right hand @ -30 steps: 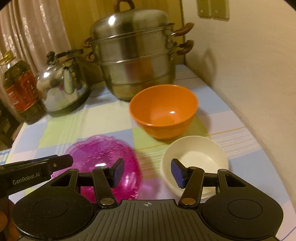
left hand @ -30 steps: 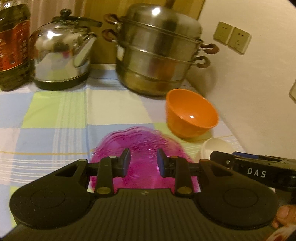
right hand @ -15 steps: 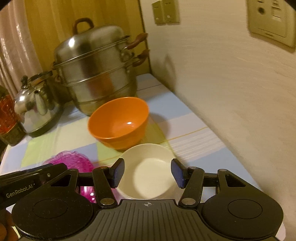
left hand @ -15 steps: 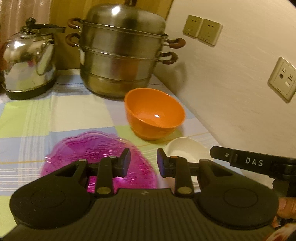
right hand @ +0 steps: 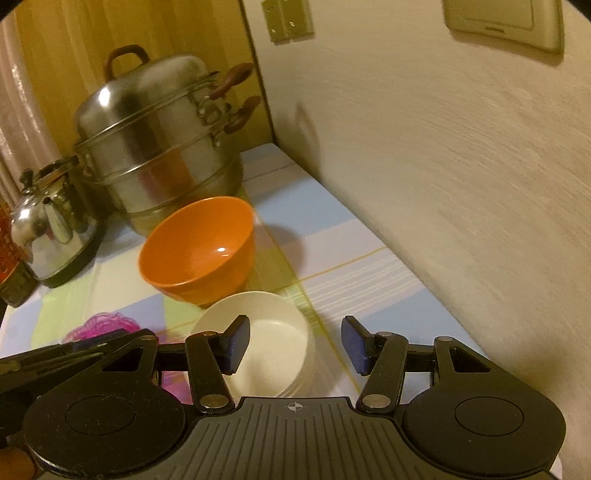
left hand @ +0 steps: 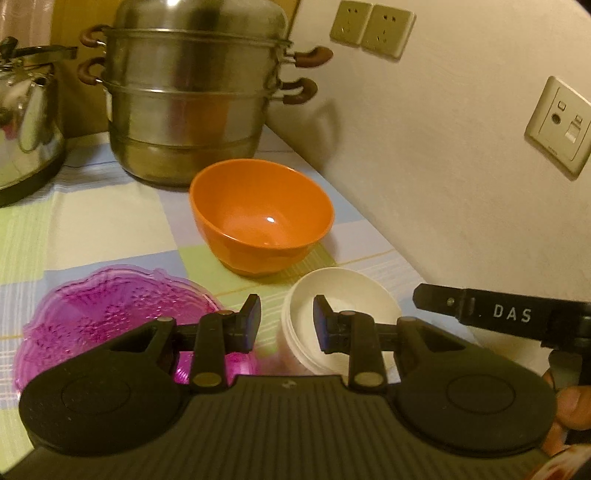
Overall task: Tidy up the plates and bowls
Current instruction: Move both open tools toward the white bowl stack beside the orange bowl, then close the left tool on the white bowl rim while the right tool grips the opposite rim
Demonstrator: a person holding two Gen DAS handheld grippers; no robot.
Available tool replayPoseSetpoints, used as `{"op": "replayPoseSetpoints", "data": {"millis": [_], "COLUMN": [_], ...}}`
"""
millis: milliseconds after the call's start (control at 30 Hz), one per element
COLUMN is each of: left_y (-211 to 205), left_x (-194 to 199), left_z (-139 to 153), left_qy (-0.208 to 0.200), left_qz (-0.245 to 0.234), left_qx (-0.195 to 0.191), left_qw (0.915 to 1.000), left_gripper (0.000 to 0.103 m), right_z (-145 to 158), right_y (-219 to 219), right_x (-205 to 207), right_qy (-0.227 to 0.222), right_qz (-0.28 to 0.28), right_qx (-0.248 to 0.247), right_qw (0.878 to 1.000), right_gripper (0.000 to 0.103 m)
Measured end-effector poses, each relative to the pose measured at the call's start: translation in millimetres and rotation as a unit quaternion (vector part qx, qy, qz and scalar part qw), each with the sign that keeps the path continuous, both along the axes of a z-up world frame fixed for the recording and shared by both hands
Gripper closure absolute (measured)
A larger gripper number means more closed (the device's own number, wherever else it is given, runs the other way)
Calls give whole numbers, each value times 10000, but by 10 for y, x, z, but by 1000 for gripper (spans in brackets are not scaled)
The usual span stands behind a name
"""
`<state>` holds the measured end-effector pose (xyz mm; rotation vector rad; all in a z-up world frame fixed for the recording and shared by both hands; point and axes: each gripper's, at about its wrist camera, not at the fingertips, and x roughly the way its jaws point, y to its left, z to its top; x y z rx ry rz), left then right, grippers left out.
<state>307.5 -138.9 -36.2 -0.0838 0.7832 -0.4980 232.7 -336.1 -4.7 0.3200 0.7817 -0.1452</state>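
An orange bowl [left hand: 262,225] [right hand: 199,247] stands upright on the checked tablecloth, in front of the steamer pot. Just nearer sits a smaller white bowl [left hand: 343,295] [right hand: 266,339], and left of it lies a purple patterned glass plate [left hand: 110,317] [right hand: 103,325]. My left gripper [left hand: 286,314] hovers open over the gap between the plate and the white bowl's left rim, holding nothing. My right gripper [right hand: 295,339] is open wider, its left finger above the white bowl and its right finger beyond the rim. Each gripper's side shows at the edge of the other view.
A tall steel steamer pot [left hand: 192,92] with brown handles stands at the back, a steel kettle [left hand: 22,122] to its left. A dark bottle [right hand: 11,266] stands by the kettle. A wall with sockets [left hand: 373,27] runs close along the table's right edge.
Both grippers have swung to the right over the table. The purple plate slid from the centre to the left of both views, and the white bowl now sits in front of both grippers. Jaw gaps unchanged.
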Motion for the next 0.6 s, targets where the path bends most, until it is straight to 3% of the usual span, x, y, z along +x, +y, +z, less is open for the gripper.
{"op": "replayPoseSetpoints", "data": {"millis": [600], "left_y": [-388], "left_x": [333], "left_z": [-318], "left_qy": [383], "left_qz": [-334], "left_qx": [486], "left_qw": [9975], "left_gripper": [78], "right_z": [-367], "right_y": [-194], "right_x": [239], "right_qy": [541], "right_qz": [294], "right_qx": [390], "right_qw": [9973], "right_gripper": [48]}}
